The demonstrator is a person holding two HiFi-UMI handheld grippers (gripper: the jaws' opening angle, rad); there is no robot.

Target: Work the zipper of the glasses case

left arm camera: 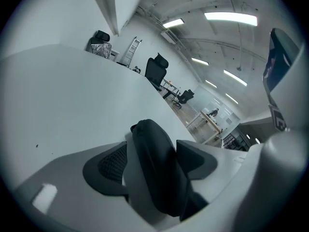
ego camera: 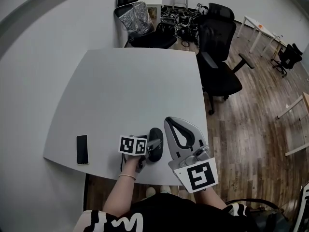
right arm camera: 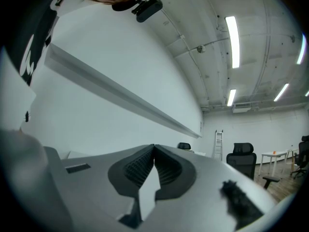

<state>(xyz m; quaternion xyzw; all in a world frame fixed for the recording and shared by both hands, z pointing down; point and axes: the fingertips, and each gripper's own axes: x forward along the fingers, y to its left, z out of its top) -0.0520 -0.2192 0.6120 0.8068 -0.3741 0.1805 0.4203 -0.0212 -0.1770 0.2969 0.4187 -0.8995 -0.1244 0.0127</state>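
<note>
A black glasses case (ego camera: 155, 144) rests near the front edge of the white table (ego camera: 125, 91). In the left gripper view the case (left arm camera: 154, 173) stands between the two dark pads (left arm camera: 108, 162) of my left gripper (left arm camera: 152, 146). A pale gap shows beside the left pad, so the jaws are open around the case. In the head view the left gripper (ego camera: 148, 148) reaches the case from the left. My right gripper (ego camera: 169, 121) hovers just right of the case. Its jaws are shut tip to tip (right arm camera: 154, 149) with nothing between them. The zipper is not visible.
A black phone (ego camera: 82, 149) lies near the table's front left corner. A black office chair (ego camera: 217, 57) stands by the table's right edge, and another chair (ego camera: 140, 23) behind the far edge. Wooden floor lies to the right.
</note>
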